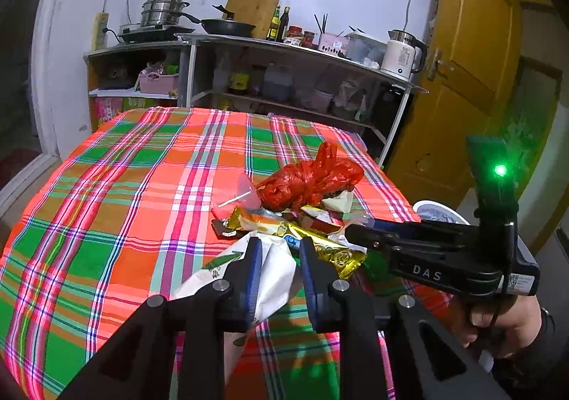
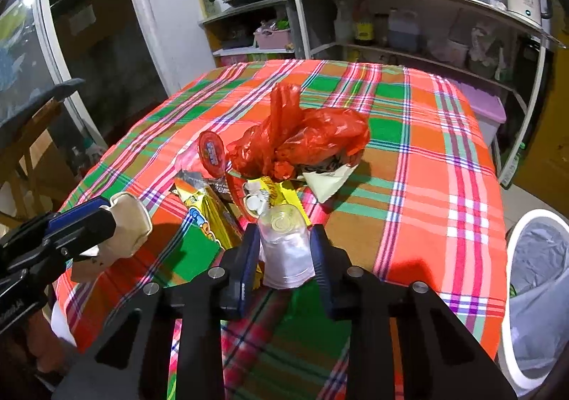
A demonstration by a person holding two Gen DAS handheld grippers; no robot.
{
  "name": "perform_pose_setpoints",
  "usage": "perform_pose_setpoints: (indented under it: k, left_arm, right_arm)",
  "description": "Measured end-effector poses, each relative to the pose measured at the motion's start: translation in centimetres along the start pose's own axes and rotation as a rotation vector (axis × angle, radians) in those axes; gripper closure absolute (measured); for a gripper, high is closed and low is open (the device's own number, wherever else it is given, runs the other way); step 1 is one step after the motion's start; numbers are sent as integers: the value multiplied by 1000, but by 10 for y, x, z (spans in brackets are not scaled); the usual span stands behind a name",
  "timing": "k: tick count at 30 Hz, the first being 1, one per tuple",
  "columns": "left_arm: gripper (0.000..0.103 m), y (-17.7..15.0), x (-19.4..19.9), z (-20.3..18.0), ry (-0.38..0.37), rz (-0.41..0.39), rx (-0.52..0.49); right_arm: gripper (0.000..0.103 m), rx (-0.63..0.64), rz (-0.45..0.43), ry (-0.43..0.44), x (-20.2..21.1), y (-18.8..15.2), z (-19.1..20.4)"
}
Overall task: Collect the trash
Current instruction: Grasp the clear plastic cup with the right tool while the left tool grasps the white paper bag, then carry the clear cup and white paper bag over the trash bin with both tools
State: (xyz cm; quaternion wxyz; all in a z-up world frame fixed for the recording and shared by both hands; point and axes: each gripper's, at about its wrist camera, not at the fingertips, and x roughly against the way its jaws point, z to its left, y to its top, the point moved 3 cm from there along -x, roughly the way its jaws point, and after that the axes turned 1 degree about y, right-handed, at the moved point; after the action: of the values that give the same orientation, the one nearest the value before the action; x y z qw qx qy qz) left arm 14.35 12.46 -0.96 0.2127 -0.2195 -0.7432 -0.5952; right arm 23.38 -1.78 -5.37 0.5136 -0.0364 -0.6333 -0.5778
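**Trash pile mid-table, both grippers loaded**

Plaid orange-green cloth covers the tabletop (image 2: 409,165); kitchen shelving behind. Trash heap sits near the front edge — crumpled red plastic bag (image 2: 306,137) on top of gold foil wrappers (image 1: 330,250). Left hand-held gripper (image 1: 281,250) is clamped on a white crumpled paper wrapper (image 1: 274,275). Right hand-held gripper (image 2: 284,240) pinches a clear plastic cup (image 2: 284,247), jaws narrow. White lined bin (image 2: 537,293) stands beside the table at right.
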Motion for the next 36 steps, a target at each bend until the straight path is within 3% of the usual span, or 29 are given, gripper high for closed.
perform_pose_setpoints:
  k: [19, 36]
  left_arm:
    - [82, 21, 5, -54, -69, -33, -94]
    - [82, 38, -41, -155, -248, 18, -220]
  right_arm:
    - [73, -57, -102, -41, 73, -14, -30]
    - [73, -175, -167, -173, 135, -40, -101]
